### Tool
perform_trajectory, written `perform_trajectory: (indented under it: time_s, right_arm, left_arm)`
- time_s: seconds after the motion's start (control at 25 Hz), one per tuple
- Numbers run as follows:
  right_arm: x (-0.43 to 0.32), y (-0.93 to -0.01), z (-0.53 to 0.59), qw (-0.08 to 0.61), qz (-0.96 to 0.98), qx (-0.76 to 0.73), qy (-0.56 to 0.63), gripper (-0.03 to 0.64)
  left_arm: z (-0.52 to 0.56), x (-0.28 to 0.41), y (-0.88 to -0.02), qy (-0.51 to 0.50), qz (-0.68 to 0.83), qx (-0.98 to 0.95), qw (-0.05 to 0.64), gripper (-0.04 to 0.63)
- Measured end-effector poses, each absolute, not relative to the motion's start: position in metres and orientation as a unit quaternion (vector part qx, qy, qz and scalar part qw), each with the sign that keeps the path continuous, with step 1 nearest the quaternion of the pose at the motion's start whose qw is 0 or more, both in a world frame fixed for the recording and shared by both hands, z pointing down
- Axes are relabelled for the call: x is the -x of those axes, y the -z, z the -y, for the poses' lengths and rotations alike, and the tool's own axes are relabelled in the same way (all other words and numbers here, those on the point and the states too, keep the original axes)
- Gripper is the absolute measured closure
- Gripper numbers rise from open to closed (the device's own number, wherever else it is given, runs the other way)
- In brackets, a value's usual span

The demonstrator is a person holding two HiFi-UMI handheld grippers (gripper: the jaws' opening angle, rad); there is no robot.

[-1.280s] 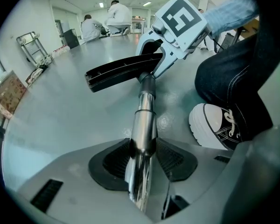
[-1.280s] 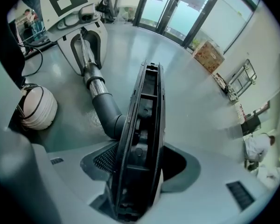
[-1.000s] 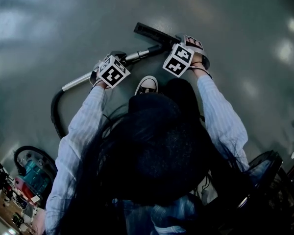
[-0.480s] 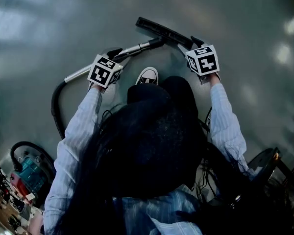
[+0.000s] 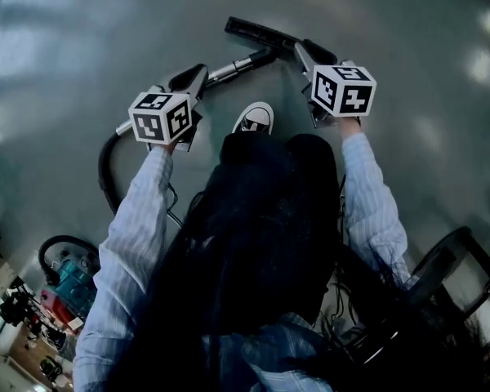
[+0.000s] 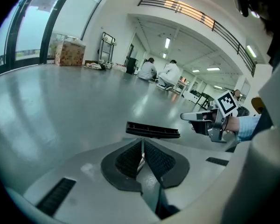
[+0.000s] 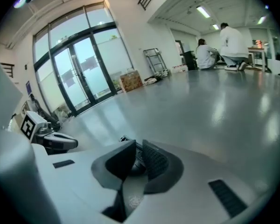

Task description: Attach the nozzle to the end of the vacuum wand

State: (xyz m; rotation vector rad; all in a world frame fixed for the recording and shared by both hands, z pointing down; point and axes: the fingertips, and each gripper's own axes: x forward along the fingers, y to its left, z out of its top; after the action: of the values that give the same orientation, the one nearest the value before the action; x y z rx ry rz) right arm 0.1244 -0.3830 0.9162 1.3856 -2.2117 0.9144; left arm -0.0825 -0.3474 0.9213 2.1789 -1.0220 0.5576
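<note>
Nozzle (image 5: 260, 33), black and flat, lies on grey floor (image 5: 73, 39) at far end of silver wand (image 5: 233, 70), its neck meeting the wand tip; can't tell if fully seated. L gripper (image 5: 196, 73) sits on the wand partway along, w/ nozzle near and straight ahead of its tips. In left gripper view its jaws are pressed almost together w/ a thin pale strip btwn the pads, which looks like the wand's metal, so clamped on it. R gripper (image 5: 304, 49) is just beside nozzle's right end, tips pointing at it; left gripper view shows a sliver of floor btwn them, so apart. In right gripper view its jaws stand a little apart; dark bit low in the gap, can't tell what, and nozzle edge peeks past left jaw. Black hose (image 5: 106, 170) curves off wand's near end; shoe (image 5: 255, 119) sits btwn the two grippers
</note>
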Motion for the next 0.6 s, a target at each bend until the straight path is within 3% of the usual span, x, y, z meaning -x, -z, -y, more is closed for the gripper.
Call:
perform_trajectory:
  time_s: [0.04, 0.12, 0.36, 0.6]
  right_arm:
    - [-0.127, -0.911, 0.385, 0.182, 0.776, -0.505, -0.332, 0.582]
    - [-0.128, -0.900, 0.382, 0.181, 0.761, -0.516, -0.349, 0.593]
    - [-0.127, -0.879, 0.357, 0.209, 0.740, -0.516, -0.378, 0.597]
    - [-0.134, -0.793, 0.310, 0.209, 0.715, -0.527, -0.410, 0.597]
  left_arm:
    - [0.349, 0.085, -0.915, -0.226, 0.391, -0.830, 0.328, 0.576]
    - [0.348, 0.090, -0.902, -0.253, 0.390, -0.823, 0.328, 0.587]
    - [0.350, 0.091, -0.868, -0.296, 0.392, -0.808, 0.324, 0.591]
    - [0.333, 0.083, -0.771, -0.284, 0.415, -0.801, 0.324, 0.591]
